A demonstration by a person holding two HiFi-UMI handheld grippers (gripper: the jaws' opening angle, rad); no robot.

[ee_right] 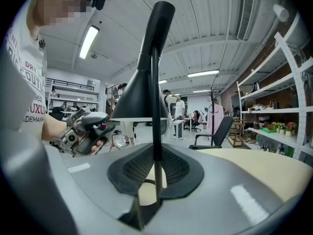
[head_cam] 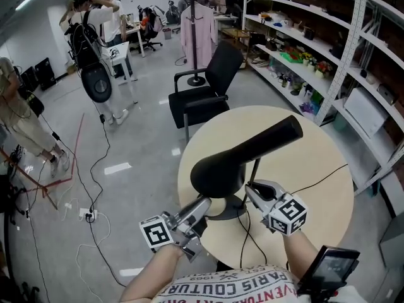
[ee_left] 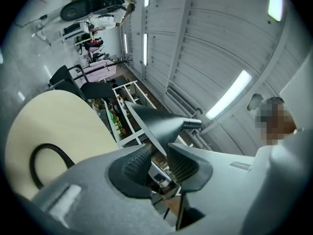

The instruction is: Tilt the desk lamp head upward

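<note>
A black desk lamp stands on a round beige table (head_cam: 315, 163). Its cone-shaped head (head_cam: 218, 172) faces down toward me, with the narrow end pointing up and right. My left gripper (head_cam: 203, 208) is at the near left of the head, shut on the shade's thin rim (ee_left: 156, 121), which runs between the pads (ee_left: 139, 163). My right gripper (head_cam: 251, 191) is shut on the thin upright stem (ee_right: 155, 106) below the head (ee_right: 139, 94). The round lamp base (head_cam: 228, 208) is partly hidden under the head.
The lamp's black cord (head_cam: 315, 182) trails right across the table. Beyond the table stand a black office chair (head_cam: 202, 96) and a coat rack (head_cam: 196, 30), with white shelving (head_cam: 315, 55) at the right. People stand far left. A dark device (head_cam: 328, 270) sits at my lower right.
</note>
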